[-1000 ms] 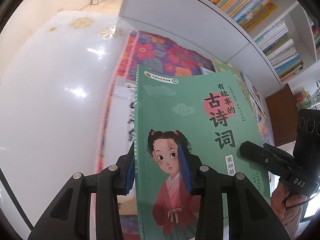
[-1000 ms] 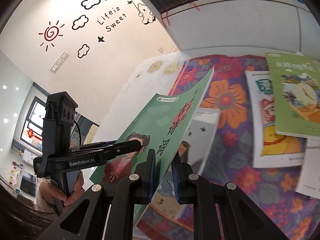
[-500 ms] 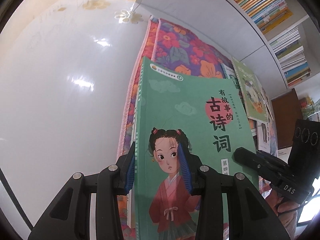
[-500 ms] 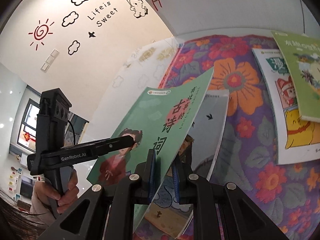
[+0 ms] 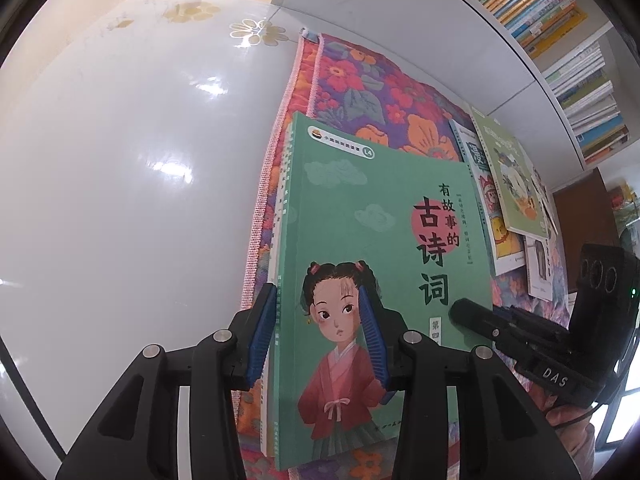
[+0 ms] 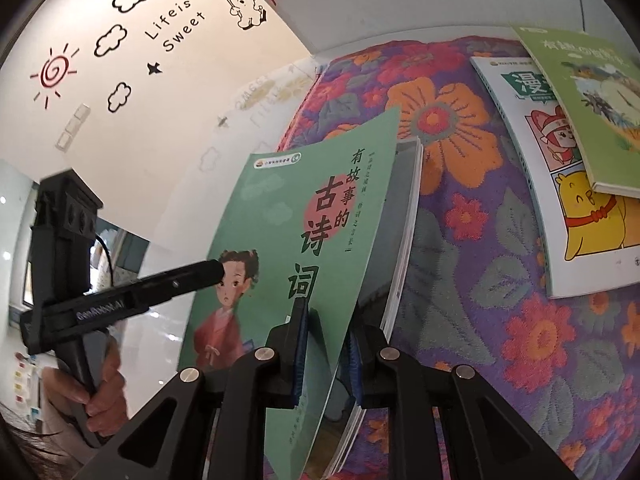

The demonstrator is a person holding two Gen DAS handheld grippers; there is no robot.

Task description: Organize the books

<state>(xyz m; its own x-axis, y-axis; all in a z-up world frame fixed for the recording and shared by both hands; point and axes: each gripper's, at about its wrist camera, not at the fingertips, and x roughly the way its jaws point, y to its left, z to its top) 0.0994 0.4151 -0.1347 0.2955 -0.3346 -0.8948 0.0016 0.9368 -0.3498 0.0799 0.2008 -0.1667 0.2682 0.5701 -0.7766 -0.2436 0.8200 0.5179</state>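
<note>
Books: we find a green poetry book at frame centre in both views, lying on another book over the floral mat. The left gripper spans its spine edge, blue pads astride, jaws opening. The right gripper straddles its opposite edge, cover bowed upward, jaws likewise opening. Whether either pad presses, we cannot tell. Two more picture books overlap at upper right of the right wrist view.
</note>
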